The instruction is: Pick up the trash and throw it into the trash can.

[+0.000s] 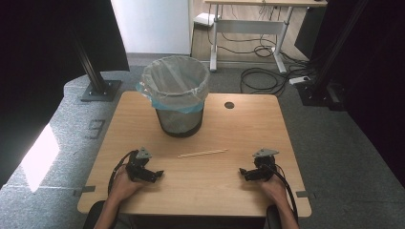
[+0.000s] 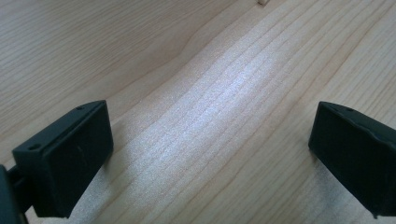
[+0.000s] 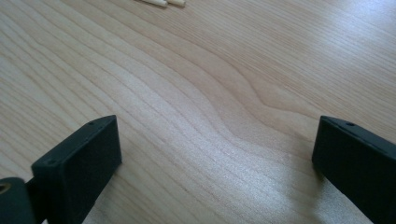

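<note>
The chopsticks lay flat on the table between the two claws — long side running left to right. The left claw and right claw both sat wide open, holding nothing — about equally near.

The table is seen from above the near edge, looking toward 12 o'clock. Each gripper view is set low, close over the wood. Chopsticks are shared, at 12 o'clock in both.
</note>
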`<action>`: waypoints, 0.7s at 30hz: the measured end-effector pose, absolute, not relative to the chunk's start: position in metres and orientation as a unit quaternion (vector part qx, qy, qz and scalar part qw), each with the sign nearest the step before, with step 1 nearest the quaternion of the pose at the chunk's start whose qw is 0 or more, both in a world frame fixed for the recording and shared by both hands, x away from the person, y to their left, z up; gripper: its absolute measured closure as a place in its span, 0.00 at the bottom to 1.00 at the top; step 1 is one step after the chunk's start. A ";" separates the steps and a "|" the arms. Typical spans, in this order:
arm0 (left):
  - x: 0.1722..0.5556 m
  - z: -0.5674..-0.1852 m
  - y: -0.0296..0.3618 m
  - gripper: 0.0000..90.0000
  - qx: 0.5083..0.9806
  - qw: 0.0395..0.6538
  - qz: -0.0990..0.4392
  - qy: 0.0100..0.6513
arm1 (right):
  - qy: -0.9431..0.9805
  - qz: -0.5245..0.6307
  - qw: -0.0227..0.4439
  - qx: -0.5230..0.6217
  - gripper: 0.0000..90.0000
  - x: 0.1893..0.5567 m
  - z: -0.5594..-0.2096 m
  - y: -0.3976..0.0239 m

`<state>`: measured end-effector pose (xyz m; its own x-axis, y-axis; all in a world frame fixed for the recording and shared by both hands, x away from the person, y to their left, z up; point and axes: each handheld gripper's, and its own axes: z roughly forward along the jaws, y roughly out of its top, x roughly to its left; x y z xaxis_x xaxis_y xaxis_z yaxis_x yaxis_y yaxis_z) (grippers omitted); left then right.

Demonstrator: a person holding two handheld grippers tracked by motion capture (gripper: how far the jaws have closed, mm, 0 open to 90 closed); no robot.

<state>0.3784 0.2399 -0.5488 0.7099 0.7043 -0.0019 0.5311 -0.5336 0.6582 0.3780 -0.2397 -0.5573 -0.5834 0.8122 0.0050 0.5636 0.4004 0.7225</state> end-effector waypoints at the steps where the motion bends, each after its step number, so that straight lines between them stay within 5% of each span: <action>1: 0.378 -0.549 0.240 0.00 0.866 0.325 0.134 0.357 | 0.820 0.350 0.175 0.418 0.02 0.378 -0.557 -0.240; 7: 0.378 -0.549 0.240 0.00 0.866 0.325 0.133 0.357 | 0.838 0.328 0.196 0.390 0.04 0.386 -0.549 -0.233; 15: 0.378 -0.549 0.240 0.00 0.865 0.326 0.133 0.358 | 0.843 0.338 0.163 0.386 0.06 0.413 -0.537 -0.221; 21: 0.378 -0.549 0.239 0.00 0.865 0.327 0.132 0.357 | 0.854 0.344 0.139 0.364 0.18 0.446 -0.528 -0.203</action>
<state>0.3784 0.2393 -0.5489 0.7102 0.7039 -0.0047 0.5313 -0.5317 0.6596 0.4463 -0.2029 -0.5278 -0.6959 0.7180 0.0132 0.5262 0.4973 0.6898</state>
